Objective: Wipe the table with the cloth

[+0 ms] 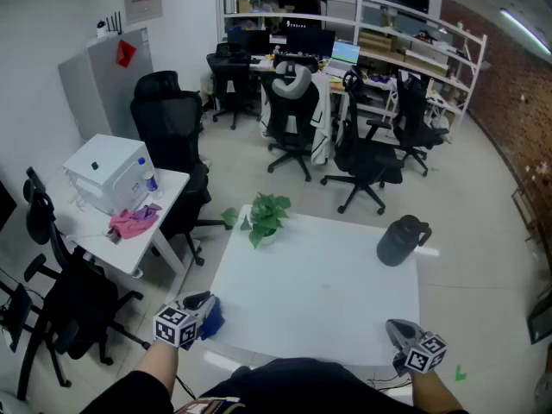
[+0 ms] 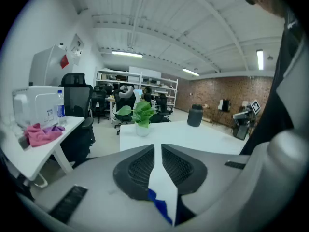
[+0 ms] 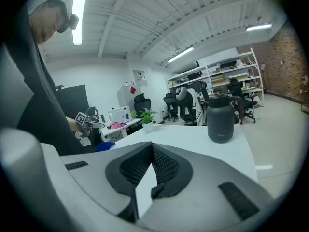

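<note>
A white table [image 1: 328, 300] stands in front of me. My left gripper [image 1: 203, 304] hovers at its near left corner, shut on a blue cloth [image 1: 213, 319]. In the left gripper view a scrap of the blue cloth [image 2: 159, 206] shows low between the nearly closed jaws of the left gripper [image 2: 158, 151]. At the near right corner my right gripper [image 1: 398, 328] is shut with nothing in it. Its fingertips meet in the right gripper view [image 3: 152, 148], where the blue cloth [image 3: 104, 146] also shows at the left.
A potted plant [image 1: 266, 218] stands at the table's far left corner and a dark jug [image 1: 401, 240] at the far right. A side desk [image 1: 129, 248] at the left carries a white box, a bottle and a pink rag [image 1: 131, 222]. Office chairs [image 1: 177, 136] stand behind.
</note>
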`<move>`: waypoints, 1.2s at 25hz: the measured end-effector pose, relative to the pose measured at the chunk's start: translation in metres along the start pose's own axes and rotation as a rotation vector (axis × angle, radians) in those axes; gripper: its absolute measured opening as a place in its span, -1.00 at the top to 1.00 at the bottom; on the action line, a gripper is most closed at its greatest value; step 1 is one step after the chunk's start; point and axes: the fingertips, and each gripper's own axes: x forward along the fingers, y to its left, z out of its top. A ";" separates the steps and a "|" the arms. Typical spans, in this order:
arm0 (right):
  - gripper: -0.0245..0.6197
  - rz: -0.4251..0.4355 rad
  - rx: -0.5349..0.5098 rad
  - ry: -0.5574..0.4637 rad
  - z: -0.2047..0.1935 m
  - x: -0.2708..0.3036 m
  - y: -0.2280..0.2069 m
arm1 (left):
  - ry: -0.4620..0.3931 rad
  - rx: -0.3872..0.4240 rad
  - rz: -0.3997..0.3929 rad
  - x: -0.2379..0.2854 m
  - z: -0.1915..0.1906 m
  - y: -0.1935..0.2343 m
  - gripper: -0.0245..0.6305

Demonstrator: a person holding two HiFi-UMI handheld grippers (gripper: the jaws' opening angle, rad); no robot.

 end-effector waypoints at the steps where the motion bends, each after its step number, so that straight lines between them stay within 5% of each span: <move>1: 0.89 -0.003 -0.005 0.001 0.000 0.000 -0.001 | 0.051 0.057 -0.015 0.003 -0.007 0.005 0.74; 8: 0.89 -0.013 -0.016 0.027 -0.001 0.006 0.001 | 0.480 0.491 -0.209 0.018 -0.086 0.014 0.06; 18: 0.89 -0.024 -0.026 0.059 -0.005 0.005 0.010 | 0.754 0.735 -0.351 0.036 -0.153 0.021 -0.06; 23: 0.89 -0.037 -0.026 0.071 -0.009 0.004 0.011 | 0.825 0.736 -0.392 0.047 -0.172 0.024 -0.01; 30: 0.89 -0.035 -0.028 0.068 -0.007 0.005 0.016 | 0.897 0.647 -0.475 0.039 -0.179 0.013 0.42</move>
